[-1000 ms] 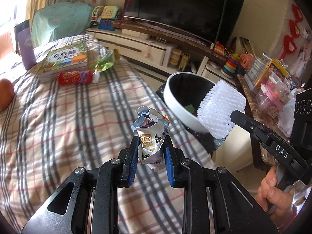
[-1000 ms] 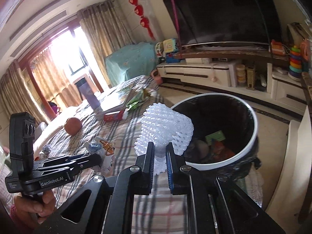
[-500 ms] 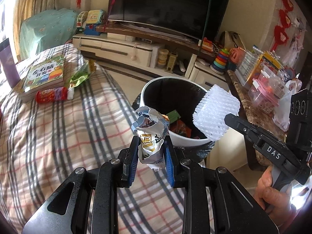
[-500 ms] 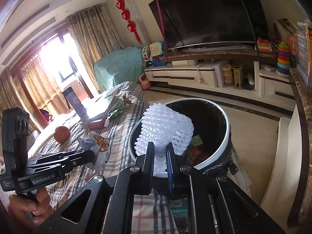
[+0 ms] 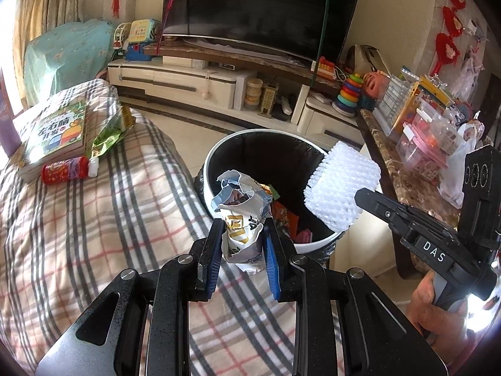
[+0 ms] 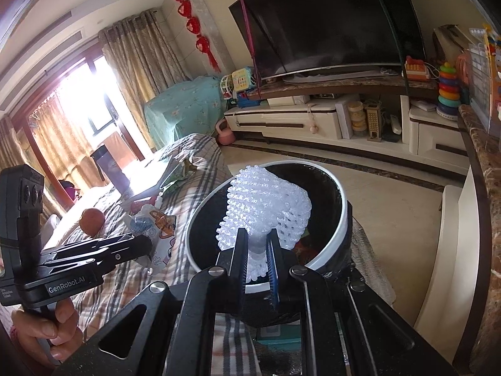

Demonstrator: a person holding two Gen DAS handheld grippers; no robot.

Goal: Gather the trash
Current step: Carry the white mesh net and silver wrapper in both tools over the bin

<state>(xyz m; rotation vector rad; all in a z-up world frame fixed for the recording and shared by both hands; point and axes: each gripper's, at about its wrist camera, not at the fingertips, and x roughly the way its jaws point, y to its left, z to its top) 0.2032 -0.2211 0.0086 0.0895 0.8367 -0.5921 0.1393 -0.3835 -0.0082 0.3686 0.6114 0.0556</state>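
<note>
Pinching a crumpled wrapper [image 5: 242,219] between left jaws beside bin [image 5: 216,156].

The wrapper [image 5: 242,219] is white and blue, the foam net [image 5: 343,192] white, the bin [image 5: 216,156] white-rimmed black, the blanket [image 5: 94,219] plaid.

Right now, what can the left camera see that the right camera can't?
Only the left wrist view shows the picture book and the red bottle on the plaid blanket. Only the right wrist view shows the sunny window and an orange fruit. Both show the trash bin, the crumpled wrapper, the white foam net and the TV.
</note>
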